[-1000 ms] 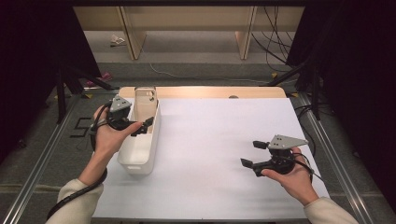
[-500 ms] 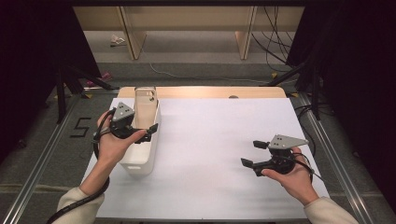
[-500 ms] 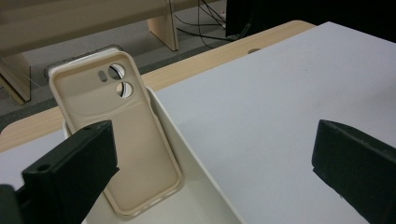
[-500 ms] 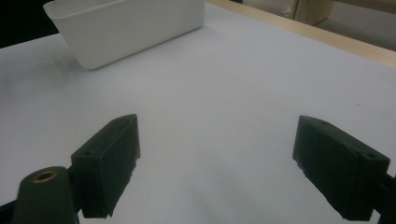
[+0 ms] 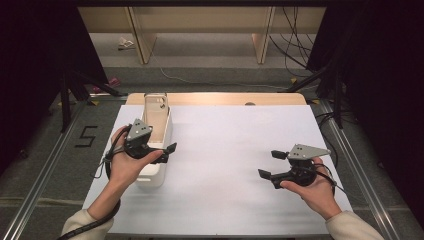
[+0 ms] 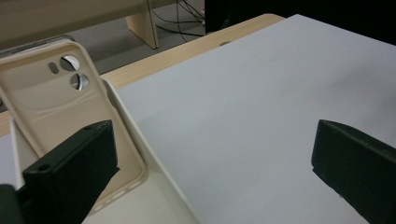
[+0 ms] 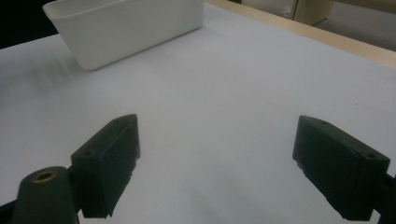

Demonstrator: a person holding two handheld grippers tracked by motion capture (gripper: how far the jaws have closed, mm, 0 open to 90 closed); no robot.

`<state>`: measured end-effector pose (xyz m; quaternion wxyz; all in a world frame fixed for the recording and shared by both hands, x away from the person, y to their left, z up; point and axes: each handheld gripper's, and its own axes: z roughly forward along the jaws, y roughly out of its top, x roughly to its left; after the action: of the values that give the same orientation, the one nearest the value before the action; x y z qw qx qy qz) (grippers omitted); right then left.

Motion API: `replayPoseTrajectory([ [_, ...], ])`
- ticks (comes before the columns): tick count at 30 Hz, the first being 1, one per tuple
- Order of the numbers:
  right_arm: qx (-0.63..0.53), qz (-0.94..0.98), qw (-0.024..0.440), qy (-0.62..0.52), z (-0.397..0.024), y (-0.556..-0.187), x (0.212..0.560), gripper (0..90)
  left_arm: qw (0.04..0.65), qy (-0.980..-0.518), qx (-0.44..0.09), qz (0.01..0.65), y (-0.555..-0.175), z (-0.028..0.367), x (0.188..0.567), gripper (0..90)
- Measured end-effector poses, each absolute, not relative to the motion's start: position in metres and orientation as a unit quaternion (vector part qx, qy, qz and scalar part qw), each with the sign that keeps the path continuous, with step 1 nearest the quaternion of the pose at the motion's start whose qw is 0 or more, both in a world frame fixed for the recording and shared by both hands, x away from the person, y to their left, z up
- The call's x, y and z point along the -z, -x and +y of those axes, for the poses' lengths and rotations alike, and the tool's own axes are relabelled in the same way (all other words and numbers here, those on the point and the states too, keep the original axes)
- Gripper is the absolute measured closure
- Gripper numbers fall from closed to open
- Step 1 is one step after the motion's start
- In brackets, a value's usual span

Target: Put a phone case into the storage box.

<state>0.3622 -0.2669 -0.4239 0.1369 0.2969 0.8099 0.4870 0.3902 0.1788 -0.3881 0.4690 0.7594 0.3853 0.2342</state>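
Observation:
A long white bin stands at the left of the white table. A beige phone case leans upright at the bin's far end, camera holes at the top. My left gripper hovers over the bin's middle, open, nothing between its jaws. In the left gripper view the phone case rests inside the bin's rim, behind the left jaw, and the left gripper is wide open. My right gripper is open above bare table at the right; in its own view the right gripper faces the bin.
The table's wooden far edge borders a floor with cables and wooden shelf legs. Metal rails run along both sides of the table. A floor mark "5" lies to the left.
My left gripper has moved along the bin toward the person's side, away from the phone case. The right gripper has stayed put, open.

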Motion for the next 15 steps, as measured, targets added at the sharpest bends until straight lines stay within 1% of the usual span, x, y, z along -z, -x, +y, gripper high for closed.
replayPoseTrajectory([
  [3,-0.487,0.810,0.137,-0.297,-0.267,-0.362,0.424,15.7,0.477,-0.758,-0.229,0.382,-0.386,0.176,0.388,0.0],
  [15,-0.488,0.809,0.138,-0.297,-0.267,-0.362,0.423,15.8,0.483,-0.759,-0.237,0.367,-0.374,0.172,0.391,0.0],
])
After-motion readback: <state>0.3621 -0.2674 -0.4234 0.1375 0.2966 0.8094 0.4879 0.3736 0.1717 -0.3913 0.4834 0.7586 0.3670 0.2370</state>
